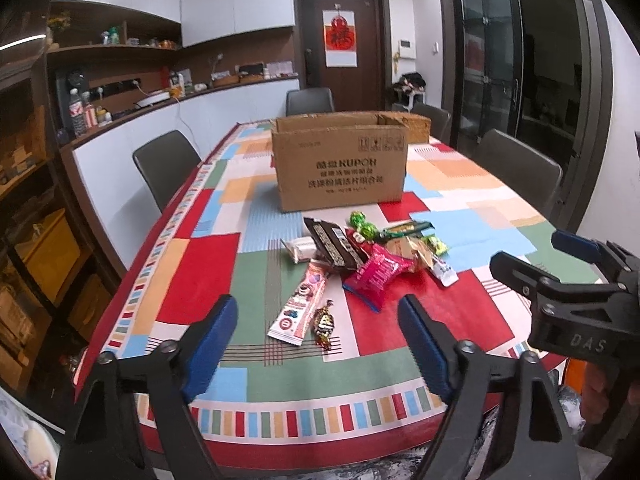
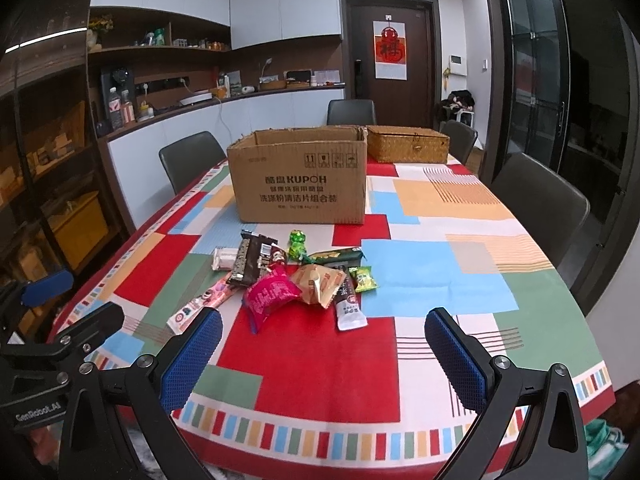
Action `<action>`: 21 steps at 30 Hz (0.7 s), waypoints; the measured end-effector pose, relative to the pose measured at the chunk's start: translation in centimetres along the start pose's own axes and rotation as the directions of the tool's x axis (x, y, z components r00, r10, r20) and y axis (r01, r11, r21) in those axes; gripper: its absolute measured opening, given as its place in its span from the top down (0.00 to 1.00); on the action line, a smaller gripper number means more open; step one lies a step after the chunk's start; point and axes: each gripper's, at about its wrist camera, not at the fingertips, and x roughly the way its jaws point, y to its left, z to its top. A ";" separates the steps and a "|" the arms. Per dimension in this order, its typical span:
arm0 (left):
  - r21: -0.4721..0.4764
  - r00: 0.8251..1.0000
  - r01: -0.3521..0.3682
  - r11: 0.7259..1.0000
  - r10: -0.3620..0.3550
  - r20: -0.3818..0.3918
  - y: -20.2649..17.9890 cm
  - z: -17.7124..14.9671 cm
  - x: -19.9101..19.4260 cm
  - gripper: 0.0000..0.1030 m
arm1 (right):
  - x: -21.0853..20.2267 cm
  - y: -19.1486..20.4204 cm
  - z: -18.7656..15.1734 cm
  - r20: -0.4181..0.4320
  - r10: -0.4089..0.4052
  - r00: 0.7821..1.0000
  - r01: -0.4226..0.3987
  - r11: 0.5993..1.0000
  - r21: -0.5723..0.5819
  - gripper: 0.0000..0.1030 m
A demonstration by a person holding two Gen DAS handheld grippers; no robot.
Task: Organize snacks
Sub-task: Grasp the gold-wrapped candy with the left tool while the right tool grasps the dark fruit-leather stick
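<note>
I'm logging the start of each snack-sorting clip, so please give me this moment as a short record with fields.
surface: table with a colourful patchwork cloth
container: open cardboard box, upright at the far side of the snacks
behind box: woven basket, lid shut
snacks: loose pile in front of the box, including a pink packet, a dark bar and green candies
nearest item: long pink-and-white stick pack with a small gold candy beside it
left tool: open, holding nothing
right tool: open, holding nothing
</note>
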 end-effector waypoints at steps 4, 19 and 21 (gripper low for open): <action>0.006 0.999 0.008 1.000 -0.008 -0.051 0.0 0.4 1.5 0.37 | 1.4 -0.3 0.1 -0.024 0.007 1.000 -0.008 1.000 -0.008 0.00; 0.006 0.961 0.058 0.998 -0.055 -0.273 0.2 -0.3 9.8 0.68 | 9.9 -0.7 -0.3 -0.191 0.015 0.981 -0.023 0.999 -0.041 0.21; 0.007 0.953 0.066 0.998 -0.061 -0.298 0.1 -0.5 10.7 0.71 | 11.1 -0.8 -0.6 -0.217 0.020 0.976 -0.029 0.999 -0.038 0.25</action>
